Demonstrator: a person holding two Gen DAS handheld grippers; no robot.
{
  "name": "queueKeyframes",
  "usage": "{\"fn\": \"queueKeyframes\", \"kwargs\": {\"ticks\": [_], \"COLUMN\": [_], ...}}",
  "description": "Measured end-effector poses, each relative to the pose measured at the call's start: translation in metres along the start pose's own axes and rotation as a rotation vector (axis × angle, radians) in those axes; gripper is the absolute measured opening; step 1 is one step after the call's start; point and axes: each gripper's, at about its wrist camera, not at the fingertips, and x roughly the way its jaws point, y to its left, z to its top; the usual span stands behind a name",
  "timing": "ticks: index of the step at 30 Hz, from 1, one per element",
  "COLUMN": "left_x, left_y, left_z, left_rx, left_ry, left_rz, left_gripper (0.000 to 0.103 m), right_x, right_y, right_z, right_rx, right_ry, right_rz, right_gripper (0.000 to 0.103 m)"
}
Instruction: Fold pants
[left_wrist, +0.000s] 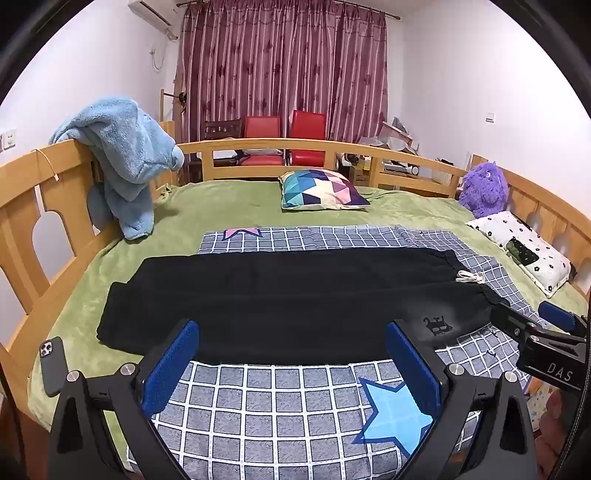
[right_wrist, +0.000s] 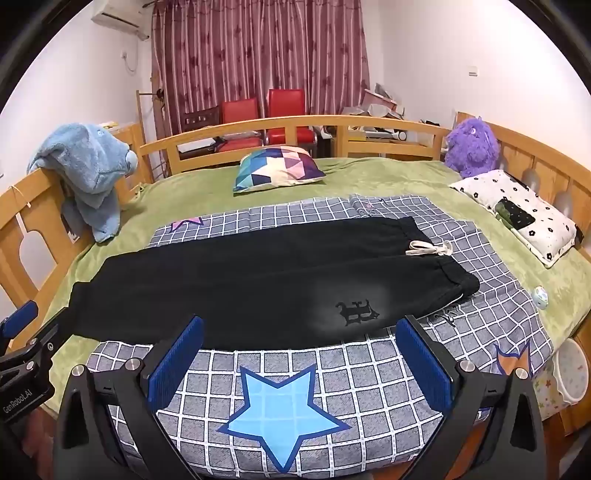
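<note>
Pants, black, spread flat across a checked quilt on the bed, as the left wrist view has it: waistband to the right with a pale drawstring, leg ends to the left near a dark phone. Left gripper hovering at the near edge, fingers spread wide, nothing between them but quilt and the hem of black cloth. Right gripper poking in at the right edge, beside the waistband corner, apart from the cloth.

Same garment from the right wrist view, lying lengthwise, both legs side by side, a small emblem near the hip. Right gripper likewise released, fingers wide apart and empty, just short of the near edge. Left gripper visible low at the left, close to the leg ends.

Soft, limp knit by the look of it: light, no stiffness, likely to sag and drag on the quilt rather than slide cleanly. Nothing fragile. Probably best pinched at the thicker parts, one hand at the waistband corner, the other at the leg hem, lifted together to keep the fold even. Loose drawstring liable to snag.
</note>
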Motion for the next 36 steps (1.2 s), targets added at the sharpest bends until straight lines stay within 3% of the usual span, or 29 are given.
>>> {"fn": "queueKeyframes", "kwargs": {"ticks": [36], "left_x": [0.0012], "left_y": [-0.0035], "left_z": [-0.0021], "left_rx": [-0.011], "left_ry": [0.001], "left_rz": [-0.005], "left_gripper": [0.102], "right_x": [0.0026], "right_y": [0.0011], "right_z": [0.0002], "right_rx": [0.000], "right_ry": [-0.001], "right_rz": [0.001], "right_gripper": [0.102]}}
